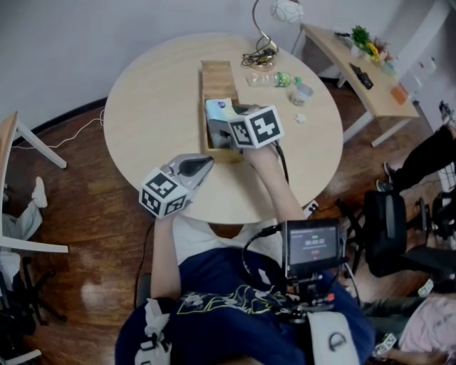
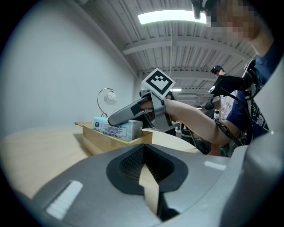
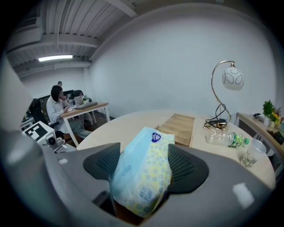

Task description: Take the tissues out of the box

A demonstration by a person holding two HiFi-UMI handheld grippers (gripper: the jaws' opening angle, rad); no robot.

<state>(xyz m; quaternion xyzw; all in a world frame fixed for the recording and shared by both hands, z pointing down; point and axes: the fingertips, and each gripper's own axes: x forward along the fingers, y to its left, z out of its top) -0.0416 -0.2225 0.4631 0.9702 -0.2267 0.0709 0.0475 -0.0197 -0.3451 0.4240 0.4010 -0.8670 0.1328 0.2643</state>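
A long wooden box [image 1: 208, 146] lies on the round table [image 1: 149, 107], its far part covered by a wooden lid [image 1: 216, 78]. A light-blue tissue pack [image 1: 216, 112] stands out of the box's near end, above the rim. My right gripper [image 1: 222, 125] is shut on the pack; in the right gripper view the pack [image 3: 143, 175] fills the gap between both pads. The left gripper view shows the pack [image 2: 118, 129] in the box [image 2: 116, 144], one right jaw across its top. My left gripper [image 1: 206, 164] rests shut by the table's front edge, short of the box, holding nothing.
Behind the box stand a curved desk lamp [image 1: 276, 13], tangled cables [image 1: 258, 57], a clear plastic bottle [image 1: 274, 79] and a cup [image 1: 301, 91]. A side desk [image 1: 363, 64] and an office chair [image 1: 388, 228] are on the right. A person sits at a far desk [image 3: 57, 106].
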